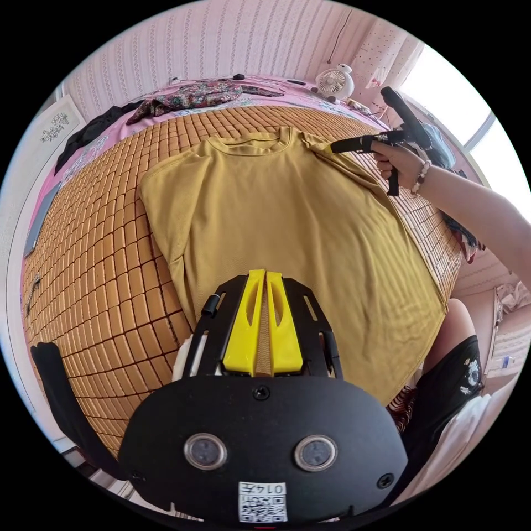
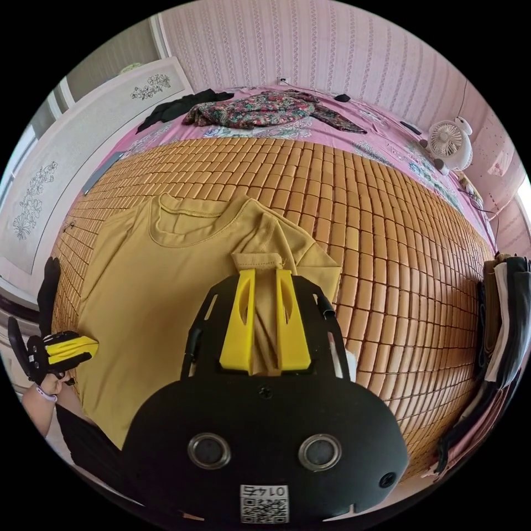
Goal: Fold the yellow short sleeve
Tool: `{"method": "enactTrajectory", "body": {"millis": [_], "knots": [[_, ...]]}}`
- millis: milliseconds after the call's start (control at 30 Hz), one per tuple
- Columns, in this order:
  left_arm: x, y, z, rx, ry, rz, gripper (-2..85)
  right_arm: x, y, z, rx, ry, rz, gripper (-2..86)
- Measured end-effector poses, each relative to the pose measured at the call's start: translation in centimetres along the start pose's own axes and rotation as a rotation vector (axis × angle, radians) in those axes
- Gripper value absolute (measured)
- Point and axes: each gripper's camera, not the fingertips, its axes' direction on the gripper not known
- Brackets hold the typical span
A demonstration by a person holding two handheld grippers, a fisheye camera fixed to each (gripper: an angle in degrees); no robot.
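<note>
Bed with woven bamboo mat (image 2: 387, 232) over pink sheet (image 2: 381, 130). Yellow short sleeve (image 1: 276, 221) lies flat on mat, frame centre in left gripper view. Floral garment (image 2: 260, 108), black garment (image 2: 177, 105) and white fan (image 2: 449, 141) on sheet, upper frame.

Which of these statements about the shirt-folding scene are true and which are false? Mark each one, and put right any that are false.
1. The yellow shirt lies on a woven mat. True.
2. The right gripper is open and clear of the cloth. False: its jaws are closed on a sleeve of the shirt.
3. The left gripper has its jaws close together over the lower part of the shirt. True.
4. A small white fan stands at the far side of the bed. True.
5. The floral garment lies on top of the yellow shirt. False: it lies apart from it, on the pink sheet beyond the mat.
</note>
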Motion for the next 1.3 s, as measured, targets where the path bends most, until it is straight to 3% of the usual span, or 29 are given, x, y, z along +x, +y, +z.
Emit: {"method": "enactTrajectory", "body": {"millis": [133,200,267,367,533,833,1133,1300], "knots": [[0.0,0.3,0.6,0.017,0.031,-0.029,-1.0,4.3,3.1,-3.2,0.181,-0.164,0.13,-0.1],[0.4,0.0,0.7,0.009,0.029,-0.033,-1.0,9.0,8.1,-7.0,0.337,-0.284,0.295,-0.2],[1.2,-0.4,0.1,0.043,0.035,-0.017,-1.0,12.4,12.9,-9.3,0.39,-0.248,0.432,0.1],[3.5,-2.0,-1.2,0.115,0.059,0.034,-1.0,16.5,20.4,-10.4,0.299,-0.099,0.584,0.7],[9.9,-7.1,0.5,0.13,0.125,0.203,-1.0,18.5,25.3,-10.4,0.213,-0.023,0.541,2.1],[25.0,-16.6,8.3,0.058,0.209,0.501,-1.0,20.0,18.3,-6.1,0.141,0.093,0.416,2.6],[34.1,-22.0,16.1,-0.025,0.238,0.49,-1.0,22.5,17.3,-4.1,0.104,0.108,0.367,-0.1],[35.2,-21.4,16.3,-0.02,0.194,0.519,-1.0,23.0,18.0,-4.4,0.13,-0.081,0.382,1.4]]}}
